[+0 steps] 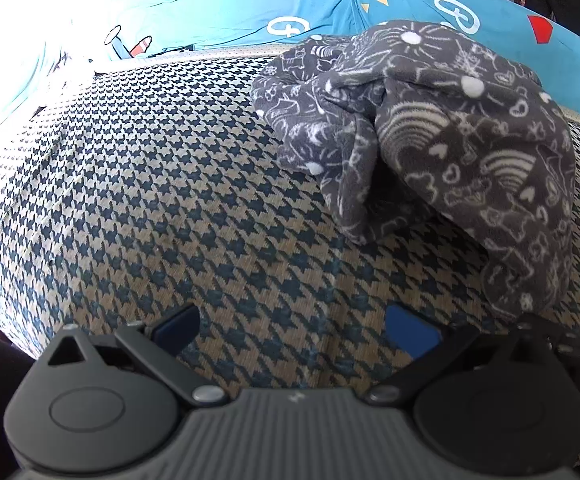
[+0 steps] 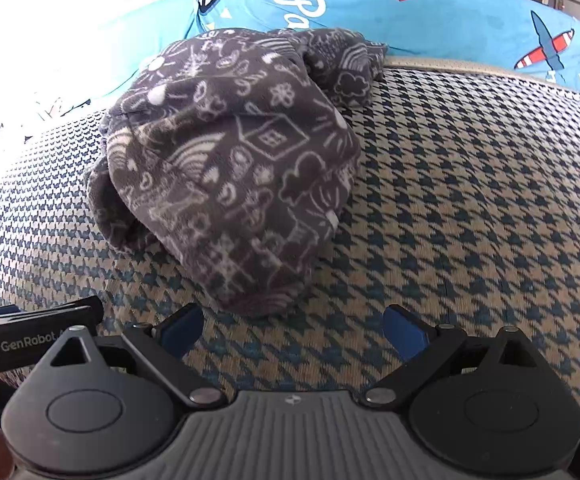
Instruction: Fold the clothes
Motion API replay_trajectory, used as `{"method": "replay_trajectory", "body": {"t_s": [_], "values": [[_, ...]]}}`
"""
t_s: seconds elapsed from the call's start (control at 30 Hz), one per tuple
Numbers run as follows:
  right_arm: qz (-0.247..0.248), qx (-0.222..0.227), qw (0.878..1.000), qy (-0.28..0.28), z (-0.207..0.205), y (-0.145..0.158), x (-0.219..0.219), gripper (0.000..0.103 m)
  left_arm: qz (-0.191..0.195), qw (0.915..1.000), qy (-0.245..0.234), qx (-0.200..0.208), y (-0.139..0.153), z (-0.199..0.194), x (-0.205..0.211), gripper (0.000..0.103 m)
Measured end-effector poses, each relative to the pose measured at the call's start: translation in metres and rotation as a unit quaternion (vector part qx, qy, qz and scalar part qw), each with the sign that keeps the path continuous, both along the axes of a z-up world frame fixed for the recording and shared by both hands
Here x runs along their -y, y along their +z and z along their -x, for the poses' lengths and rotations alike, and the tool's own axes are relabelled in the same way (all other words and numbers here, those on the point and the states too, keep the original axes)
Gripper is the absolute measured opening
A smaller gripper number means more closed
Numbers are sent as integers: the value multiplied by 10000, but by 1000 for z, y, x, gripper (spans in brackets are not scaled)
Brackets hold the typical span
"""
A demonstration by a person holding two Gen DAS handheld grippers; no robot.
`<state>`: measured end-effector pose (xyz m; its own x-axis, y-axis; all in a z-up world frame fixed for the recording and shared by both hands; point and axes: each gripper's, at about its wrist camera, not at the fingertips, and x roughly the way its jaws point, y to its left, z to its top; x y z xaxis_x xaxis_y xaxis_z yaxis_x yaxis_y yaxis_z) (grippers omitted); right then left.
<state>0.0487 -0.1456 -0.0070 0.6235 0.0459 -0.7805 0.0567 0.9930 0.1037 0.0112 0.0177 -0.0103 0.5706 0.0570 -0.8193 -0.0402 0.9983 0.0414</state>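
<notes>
Currently listed: one grey printed garment (image 2: pixel 230 168), crumpled in a heap on the houndstooth cover (image 2: pixel 469 200), with the blue bedding (image 2: pixel 469 20) behind it.

Your right gripper (image 2: pixel 293 332): jaws wide apart, holding nothing, low over the cover. The heap's near end lies just ahead of it, slightly to its left.

Your left gripper (image 1: pixel 293 334): jaws likewise wide, holding nothing. The garment (image 1: pixel 429 152) sits ahead and well to its right.

Long axis: the heap runs from near you away toward the bedding, as far as the lumps allow judging.

Judgement: your right gripper is the nearer, so the near hem looks like its pick; nothing is folded yet.
</notes>
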Motion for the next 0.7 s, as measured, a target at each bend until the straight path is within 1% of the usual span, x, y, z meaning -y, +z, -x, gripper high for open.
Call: {"method": "replay_trajectory", "body": {"t_s": [0.1,0.27,0.4,0.53,0.63,0.7], "values": [[-62,-10,10000,53,-2,4,-2,98,-14,10000,-24,15,2,0,0,103],[-56,104,9999,114,0,13,3,98,-16,10000,-75,33,5,-4,-1,103],[-135,147,9997,144,-7,19,6,98,-41,9999,-95,72,10,-10,-3,103],[-157,196,9995,200,-14,23,9,98,-57,9998,-144,129,15,-17,-3,103],[-217,251,9992,243,-28,26,13,98,-1,9998,-177,135,19,-26,-6,103],[-280,312,9989,227,-33,28,16,95,5,9997,-196,155,22,-40,-5,103]]}}
